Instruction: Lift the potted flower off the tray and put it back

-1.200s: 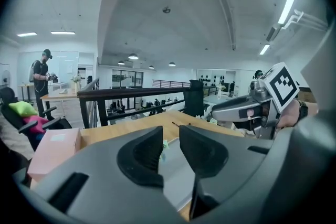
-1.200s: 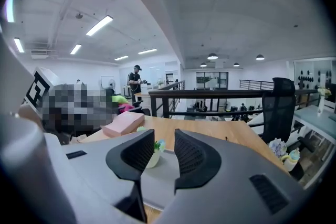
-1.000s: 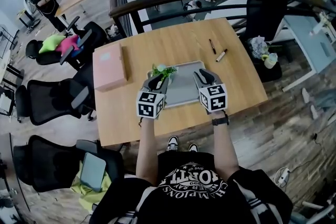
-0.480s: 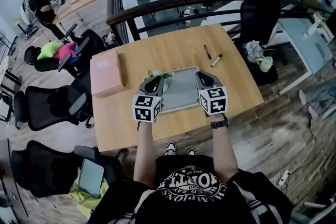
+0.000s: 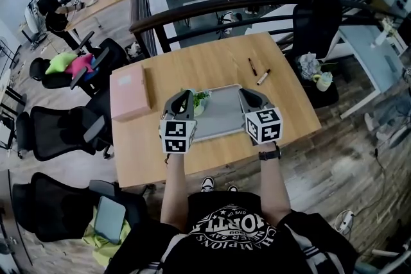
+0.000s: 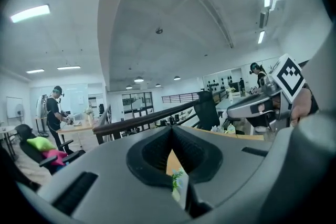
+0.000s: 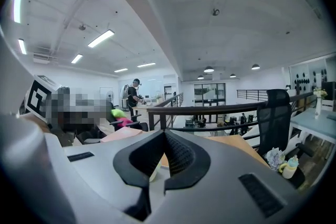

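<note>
The potted flower [image 5: 200,98], green leaves in a small white pot, stands at the far left corner of the grey tray [image 5: 221,113] on the wooden table [image 5: 212,61]. My left gripper [image 5: 183,98] hovers over the tray's left edge, just left of the flower. My right gripper [image 5: 249,96] hovers over the right edge. Both have just been closing and are now shut, tips together, with nothing between them. In the left gripper view the left gripper [image 6: 170,131] points nearly level, and the flower [image 6: 176,178] shows through the gap below its tips. In the right gripper view the right gripper [image 7: 164,134] also points out over the table.
A pink box [image 5: 128,92] lies left of the tray. A pen [image 5: 252,66] and a marker [image 5: 262,77] lie behind it to the right. Office chairs [image 5: 64,128] stand at the left. A dark railing [image 5: 212,9] runs behind the table, and a black chair [image 5: 318,16] stands at its right corner.
Both grippers have come up from the tray toward the camera. The left one has moved slightly left, uncovering more of the flower. The tray and flower stay in place.
</note>
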